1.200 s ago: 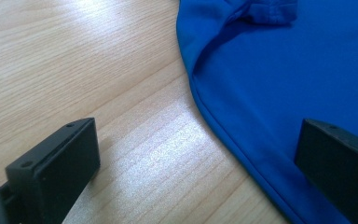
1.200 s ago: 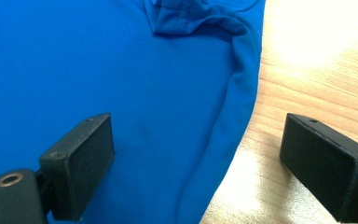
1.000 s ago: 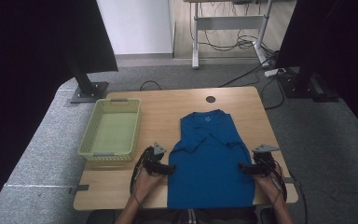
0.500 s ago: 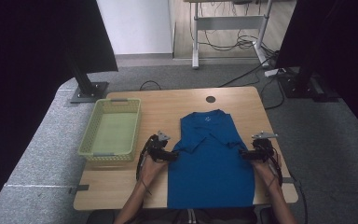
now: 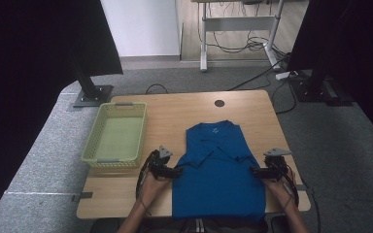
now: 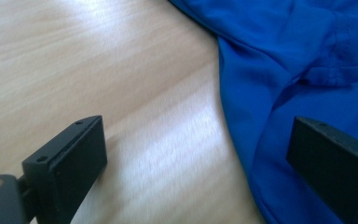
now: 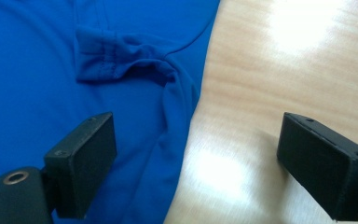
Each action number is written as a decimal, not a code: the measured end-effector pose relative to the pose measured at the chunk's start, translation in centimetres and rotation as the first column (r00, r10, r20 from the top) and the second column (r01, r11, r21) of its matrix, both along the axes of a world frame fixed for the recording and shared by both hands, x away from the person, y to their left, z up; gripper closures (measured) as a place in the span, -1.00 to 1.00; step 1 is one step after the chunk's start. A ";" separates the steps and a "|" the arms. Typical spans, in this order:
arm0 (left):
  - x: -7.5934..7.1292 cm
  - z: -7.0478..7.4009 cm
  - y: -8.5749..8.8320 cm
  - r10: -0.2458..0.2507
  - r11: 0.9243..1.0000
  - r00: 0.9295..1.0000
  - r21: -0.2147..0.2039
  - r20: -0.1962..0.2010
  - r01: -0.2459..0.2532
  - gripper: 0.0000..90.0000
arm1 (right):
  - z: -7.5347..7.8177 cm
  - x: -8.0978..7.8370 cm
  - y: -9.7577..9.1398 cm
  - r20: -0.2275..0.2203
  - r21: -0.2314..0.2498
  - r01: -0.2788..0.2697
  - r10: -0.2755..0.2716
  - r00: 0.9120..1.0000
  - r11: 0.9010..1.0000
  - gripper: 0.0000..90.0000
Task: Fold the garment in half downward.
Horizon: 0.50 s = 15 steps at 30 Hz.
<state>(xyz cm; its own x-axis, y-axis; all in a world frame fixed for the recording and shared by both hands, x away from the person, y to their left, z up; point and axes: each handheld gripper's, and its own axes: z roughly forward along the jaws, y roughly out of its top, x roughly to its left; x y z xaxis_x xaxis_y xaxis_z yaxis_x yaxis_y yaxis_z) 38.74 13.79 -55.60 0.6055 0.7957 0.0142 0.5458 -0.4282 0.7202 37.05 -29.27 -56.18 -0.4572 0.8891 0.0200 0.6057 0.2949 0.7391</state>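
Both the left gripper (image 5: 177,172) and right gripper (image 5: 253,171) gape wide, empty—straddling the blue shirt's (image 5: 218,170) side edges (folded sleeves nearby).

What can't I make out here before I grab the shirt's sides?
- Blue shirt: in the high view its bottom hem hangs past the table edge.
- Chest mark near the collar: too small to read.
- Left gripper: right jaw cut by the frame edge.
- Basket: near wall hides part of its floor.

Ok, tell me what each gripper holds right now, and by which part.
Nothing is held. The left gripper and right gripper stand open, each straddling a side edge of the blue shirt.
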 end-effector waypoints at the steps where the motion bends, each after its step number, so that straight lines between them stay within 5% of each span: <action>1: -0.2 0.0 0.1 0.000 1.000 1.000 0.001 0.000 0.000 -0.90 | 0.0 -0.3 0.0 0.001 0.000 -0.005 0.005 1.000 1.000 -0.74; 9: -0.2 1.0 -0.1 -0.036 0.999 0.999 -0.014 -0.015 0.036 -0.76 | 0.3 -0.7 0.0 -0.019 0.011 -0.028 0.028 0.999 1.000 -0.67; 15: 2.5 2.5 -1.7 -0.040 0.999 0.999 -0.034 -0.003 0.040 -0.77 | 1.5 1.3 0.9 0.014 0.045 -0.056 0.055 0.998 0.997 -0.68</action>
